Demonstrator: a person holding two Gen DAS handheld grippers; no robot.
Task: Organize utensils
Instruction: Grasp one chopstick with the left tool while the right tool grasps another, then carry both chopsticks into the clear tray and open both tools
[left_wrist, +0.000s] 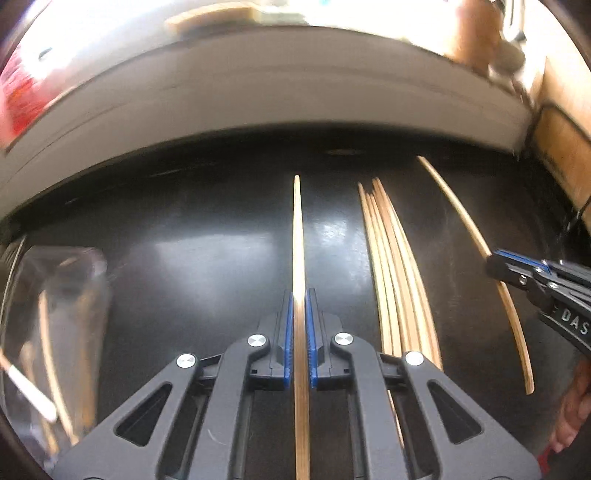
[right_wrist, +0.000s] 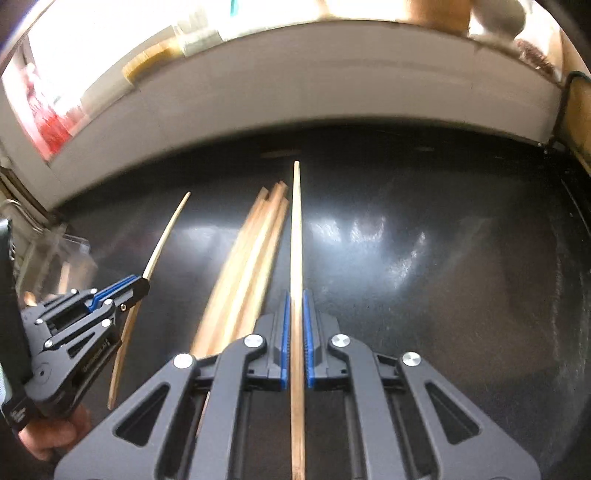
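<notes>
Left hand-held gripper: jaws clamped on a single wooden chopstick, which runs lengthwise between the blue pads. Right hand-held gripper: jaws likewise clamped on a second chopstick. A loose bundle of chopsticks lies on the black table between the two. A clear container stands toward the table's left edge.

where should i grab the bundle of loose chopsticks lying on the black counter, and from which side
Grip the bundle of loose chopsticks around its middle, from above, jaws straddling it across its width. The sticks lie flat and side by side on the black counter, so a mid-length hold should keep them level. Both the left gripper and right gripper are already shut on single chopsticks.
</notes>
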